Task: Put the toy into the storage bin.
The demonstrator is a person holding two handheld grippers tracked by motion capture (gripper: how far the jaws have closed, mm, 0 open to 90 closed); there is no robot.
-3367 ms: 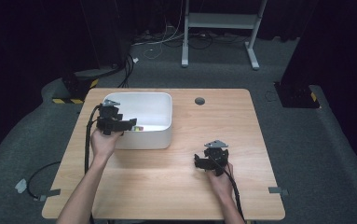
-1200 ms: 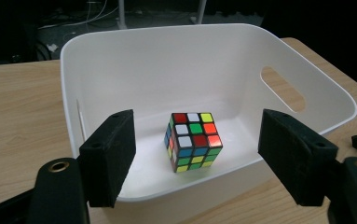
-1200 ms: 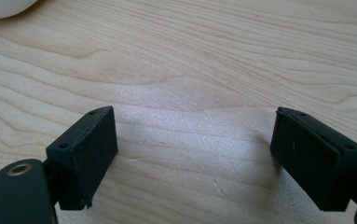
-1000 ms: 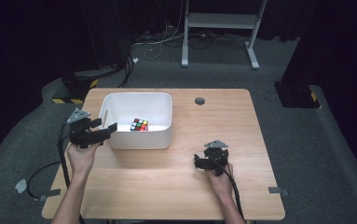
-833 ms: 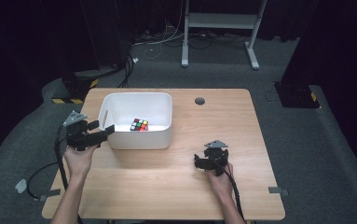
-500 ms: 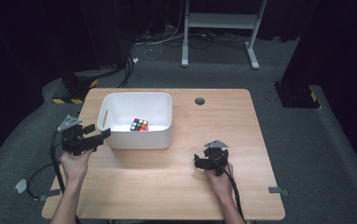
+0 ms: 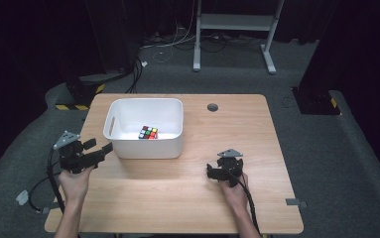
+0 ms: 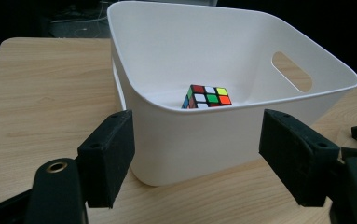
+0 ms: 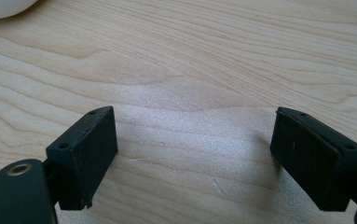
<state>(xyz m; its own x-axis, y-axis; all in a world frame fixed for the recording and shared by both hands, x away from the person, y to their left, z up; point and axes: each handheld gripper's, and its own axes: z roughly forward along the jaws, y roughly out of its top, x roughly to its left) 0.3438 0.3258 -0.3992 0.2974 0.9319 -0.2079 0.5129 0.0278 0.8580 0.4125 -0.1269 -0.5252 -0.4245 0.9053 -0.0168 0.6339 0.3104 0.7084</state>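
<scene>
Multicoloured puzzle cube (image 7: 148,133) lying loose on the floor of the white plastic bin (image 7: 128,147), near its front wall; placed there already, by the look of it, so the deposit seems done. Since a second ago, left gripper (image 7: 102,150) drawn back from the bin's near-left corner toward the table (image 7: 177,198) edge, jaws spread, empty, touching nothing. Right gripper (image 7: 212,171) unmoved, low over bare wood well right of the bin, jaws wide apart, holding nothing.

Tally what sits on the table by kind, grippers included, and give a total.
White bin: 1
Puzzle cube, inside the bin: 1
Grippers: 2, the left gripper and the right gripper, both open and empty
Total: 4
</scene>
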